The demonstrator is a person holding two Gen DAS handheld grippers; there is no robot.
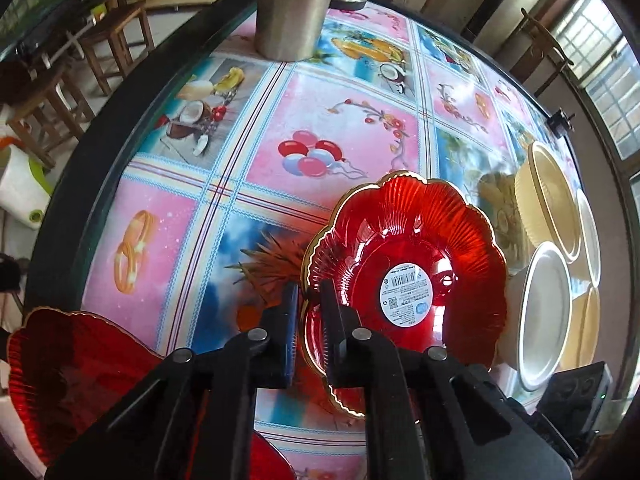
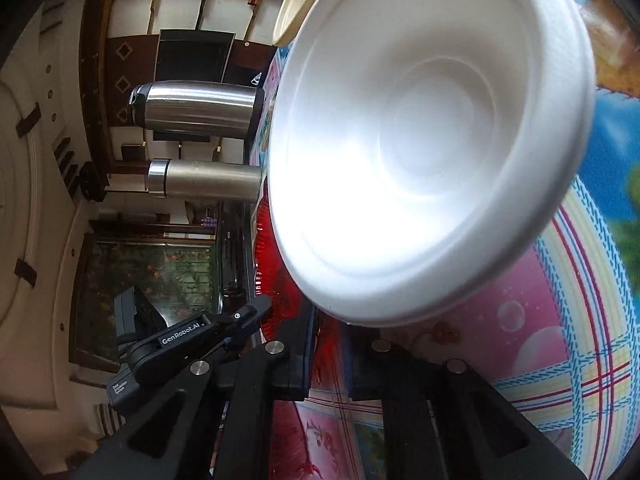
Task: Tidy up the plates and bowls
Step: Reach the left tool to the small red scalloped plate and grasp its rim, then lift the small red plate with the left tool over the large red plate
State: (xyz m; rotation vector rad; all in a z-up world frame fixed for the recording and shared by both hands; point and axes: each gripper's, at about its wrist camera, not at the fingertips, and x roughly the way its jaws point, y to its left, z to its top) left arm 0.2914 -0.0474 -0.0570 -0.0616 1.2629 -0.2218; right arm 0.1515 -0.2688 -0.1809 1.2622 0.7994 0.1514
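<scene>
on the worktop [image 1: 168, 216], covered with a glossy pink-and-blue picture cloth, a red scalloped glass plate [image 1: 404, 280] with a gilt rim and a round white label at its centre sits near the middle of the left wrist view. left gripper [image 1: 309, 300] points steeply down at it; its fingers [image 1: 334, 320] are drawn narrow and pinch the near rim of this plate, one finger outside the rim, the other inside. a second red plate [image 1: 76, 376] lies at the lower left corner of that view, apart from the first. to the right a cluster of dishes: a white bowl [image 1: 544, 312] nearest, a cream ribbed bowl [image 1: 548, 192] beyond it, further pale rims behind, too crowded to count. two steel flasks [image 1: 292, 8] stand at the far edge of the worktop. in the right wrist view the picture is rolled sideways; the white bowl [image 2: 432, 136] fills most of the frame and looks tilted, its inside facing the camera. right gripper [image 2: 330, 328] has its fingers [image 2: 298, 344] close together at the bowl's lower rim; the rim runs down between them and they appear clamped on it, though the contact itself is partly hidden. red glass [image 2: 276, 272] shows just behind the bowl, and the left gripper's body sits at lower left
</scene>
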